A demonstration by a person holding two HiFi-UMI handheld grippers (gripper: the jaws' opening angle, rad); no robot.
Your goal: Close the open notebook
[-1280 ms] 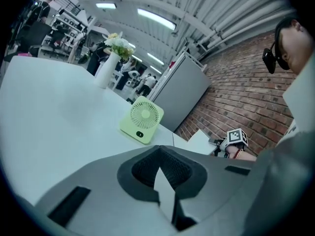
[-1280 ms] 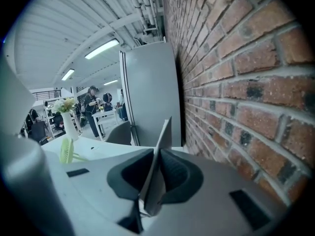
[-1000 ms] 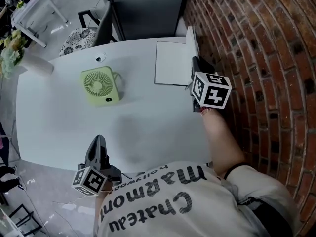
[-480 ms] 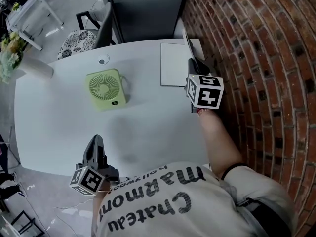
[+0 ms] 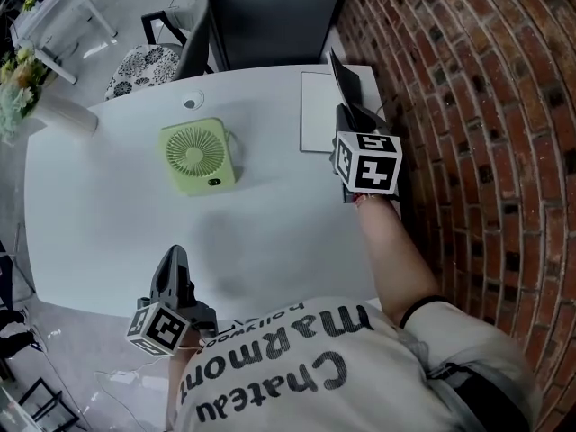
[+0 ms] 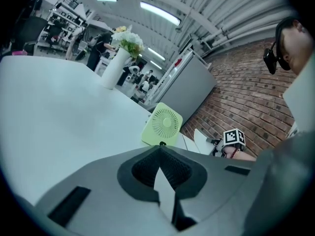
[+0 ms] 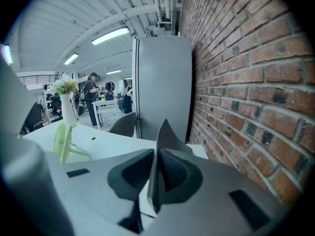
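The notebook lies at the table's back right corner with its white page [image 5: 315, 115] flat. Its dark cover [image 5: 346, 81] stands raised and leans over the page. My right gripper [image 5: 349, 120] is shut on the cover's near edge. In the right gripper view the thin cover [image 7: 167, 134] runs edge-on between the pads of my right gripper [image 7: 156, 156]. My left gripper [image 5: 175, 257] hovers over the table's front left edge, far from the notebook, shut on nothing. In the left gripper view my left gripper [image 6: 160, 149] points towards the fan, and the page [image 6: 201, 140] shows far off.
A green desk fan [image 5: 198, 156] stands mid-table. A white vase with flowers [image 5: 54, 111] is at the left edge. A brick wall [image 5: 468, 106] runs close along the table's right side, and a chair [image 5: 180, 48] and a grey cabinet [image 5: 270, 16] stand behind.
My right gripper has swung the cover up from the wall side, so it now leans over the page. The left gripper has barely shifted.
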